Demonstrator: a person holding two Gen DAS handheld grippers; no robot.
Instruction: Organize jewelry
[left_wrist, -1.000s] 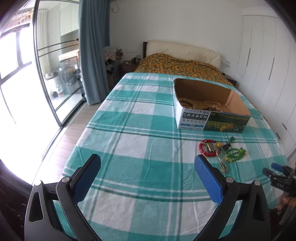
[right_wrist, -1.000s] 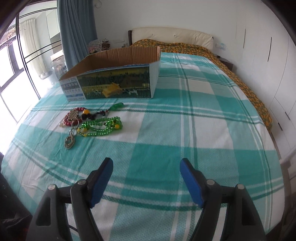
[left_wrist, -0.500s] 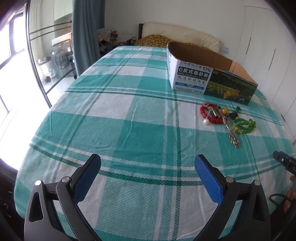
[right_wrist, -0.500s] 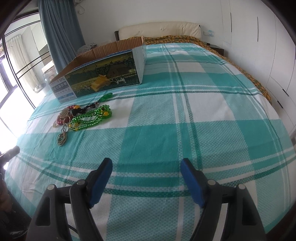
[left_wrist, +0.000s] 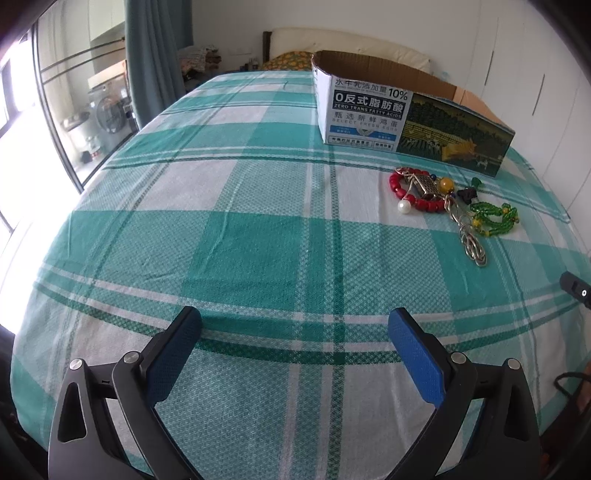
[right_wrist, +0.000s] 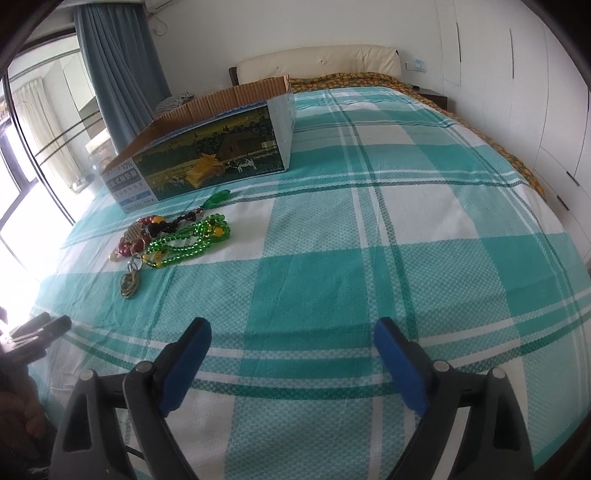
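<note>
While the left gripper (left_wrist: 294, 325) hangs spread and empty over the plaid bedspread (left_wrist: 236, 236), the jewelry pile (left_wrist: 443, 199) lies at two o'clock before the cardboard box (left_wrist: 402, 118); rightward, the right gripper (right_wrist: 291, 336) gapes empty, jewelry (right_wrist: 173, 240) at ten o'clock.

The left gripper (left_wrist: 294, 320) is hovering low over the near edge of the bed, its two blue-padded fingers (left_wrist: 415, 360) spread wide with nothing between them. The right gripper (right_wrist: 292, 332) is hanging in the same manner above the near edge of the bed, its blue pads (right_wrist: 400, 369) equally far apart and gripping nothing. In the right wrist view, the left gripper's dark tip is showing at the left border; in the left wrist view, a dark part of the right gripper is peeking in at the right border.
</note>
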